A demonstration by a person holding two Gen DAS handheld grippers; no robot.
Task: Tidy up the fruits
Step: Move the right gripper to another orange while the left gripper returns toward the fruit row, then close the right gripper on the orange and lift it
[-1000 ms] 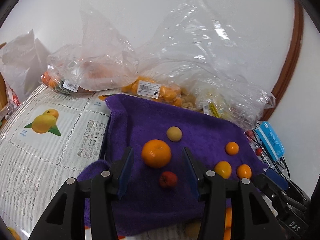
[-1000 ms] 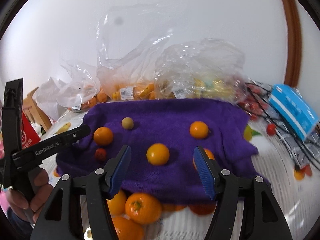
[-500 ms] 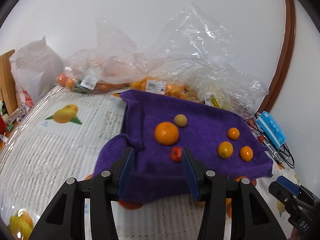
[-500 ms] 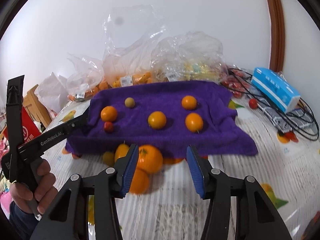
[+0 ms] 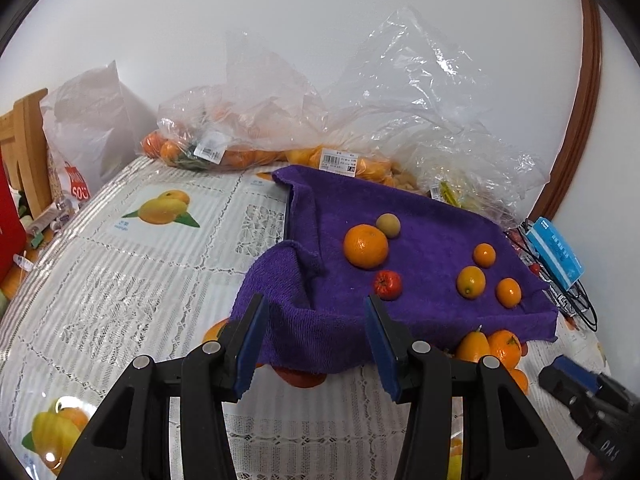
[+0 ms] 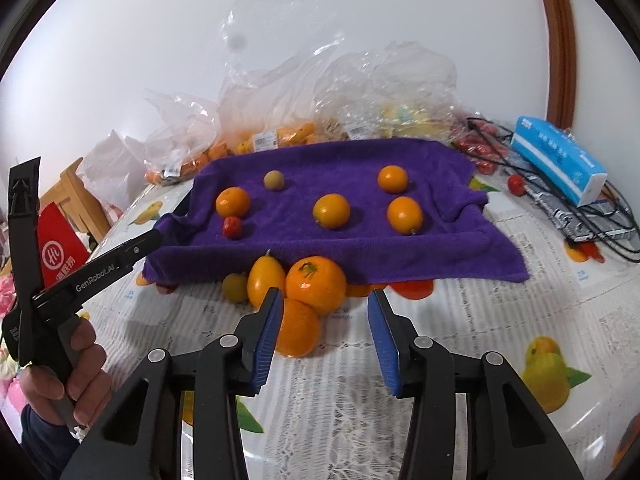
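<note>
A purple towel [image 5: 432,208] [image 6: 320,160] lies on the table. On it sit a large orange [image 5: 365,246], a tan round fruit [image 5: 387,225], a small red fruit [image 5: 387,285] and three small oranges [image 6: 331,211]. Several loose oranges [image 6: 315,285] are piled at the towel's front edge. My left gripper [image 5: 314,340] hovers open before the towel's bunched left corner, holding nothing. My right gripper [image 6: 325,314] is just short of the pile. Its jaws are closing, with nothing pressed between them. A hand [image 6: 72,380] holds the left tool.
Clear plastic bags of fruit [image 5: 260,140] line the wall behind the towel. A blue tissue box [image 6: 560,168] and black cables [image 6: 600,216] lie at the right. A white bag [image 5: 88,120], a wooden chair [image 5: 28,152] and a red bag [image 6: 60,252] stand at the left.
Both grippers have drawn back from the towel toward the table's front, so the pile before the towel now shows. The right jaws have narrowed. The left jaws kept their width.
</note>
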